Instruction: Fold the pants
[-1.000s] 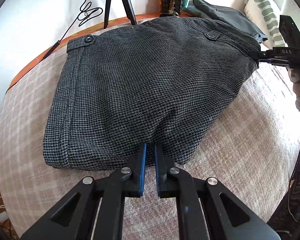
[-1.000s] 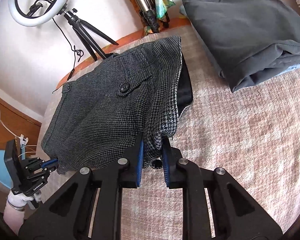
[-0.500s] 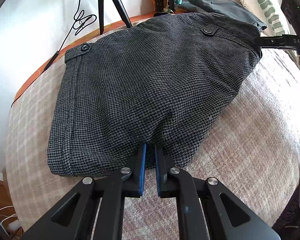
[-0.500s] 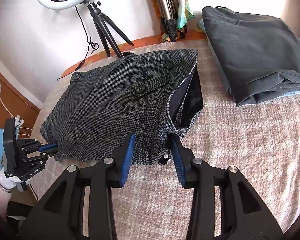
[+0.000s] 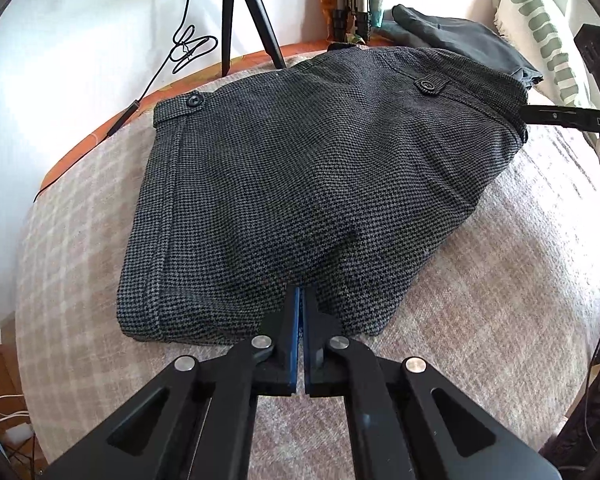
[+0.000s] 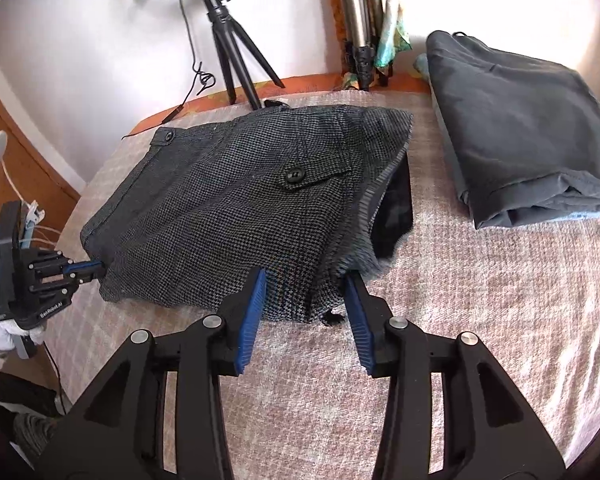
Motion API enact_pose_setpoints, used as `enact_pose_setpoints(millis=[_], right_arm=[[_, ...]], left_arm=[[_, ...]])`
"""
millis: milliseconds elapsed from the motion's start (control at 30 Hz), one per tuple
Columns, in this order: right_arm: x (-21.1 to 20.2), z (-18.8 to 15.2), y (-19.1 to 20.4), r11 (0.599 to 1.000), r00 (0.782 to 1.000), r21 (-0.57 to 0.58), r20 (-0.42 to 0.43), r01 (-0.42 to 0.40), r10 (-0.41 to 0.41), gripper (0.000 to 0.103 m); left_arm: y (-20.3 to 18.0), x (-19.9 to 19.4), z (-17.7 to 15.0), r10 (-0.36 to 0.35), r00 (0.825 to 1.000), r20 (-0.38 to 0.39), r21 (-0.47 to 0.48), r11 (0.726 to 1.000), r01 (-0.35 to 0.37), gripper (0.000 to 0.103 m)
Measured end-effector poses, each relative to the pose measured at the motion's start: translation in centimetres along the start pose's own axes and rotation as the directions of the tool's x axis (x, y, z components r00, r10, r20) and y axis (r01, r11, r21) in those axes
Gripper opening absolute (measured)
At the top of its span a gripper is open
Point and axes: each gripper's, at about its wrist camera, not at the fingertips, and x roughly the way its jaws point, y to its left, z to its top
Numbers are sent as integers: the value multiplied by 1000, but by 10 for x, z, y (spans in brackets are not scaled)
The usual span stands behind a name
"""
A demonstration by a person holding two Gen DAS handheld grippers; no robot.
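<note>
Grey houndstooth pants (image 5: 308,184) lie folded into a compact bundle on the checked blanket (image 5: 480,320); they also show in the right wrist view (image 6: 228,216). My left gripper (image 5: 300,296) is shut on the pants' near edge. In the right wrist view it (image 6: 96,270) pinches the bundle's left corner. My right gripper (image 6: 304,284) is open, its blue pads on either side of the waistband end, where the dark lining (image 6: 396,208) shows. In the left wrist view the right gripper (image 5: 540,114) sits at the pants' far right edge.
A folded dark grey garment (image 6: 516,128) lies on the blanket to the right of the pants. A ring-light tripod (image 6: 232,52) and a second stand (image 6: 360,36) stand behind the bed by the wall. A striped pillow (image 5: 540,20) is at the far right.
My right gripper opened and let go of the waistband end, which settled onto the blanket. My left gripper stayed shut on the pants' edge and pulled back slightly.
</note>
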Motion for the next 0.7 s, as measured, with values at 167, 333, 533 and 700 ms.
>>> enact_pose_setpoints(millis=[167,333,533,700], right_arm=[[2,-3,15,991,999,-130,-26,30,-33,60],[8,-8,7,980,998,-197,-58,15,-27,61],[8,-13,21,936,996,-351,-59,37,-61,61],[17,-1,15,932,992,-361,-94,43,-82,61]], left_arm=[[-10,-8,-4,-51,998,-44,31,998,52,0],[-33,-6,-4,20,998,-63,121,993,-13,0],[-35,5,-1,37,995,-97,137,990,-23,0],[-33,18,2,60,993,-101,151,988,-44,0]])
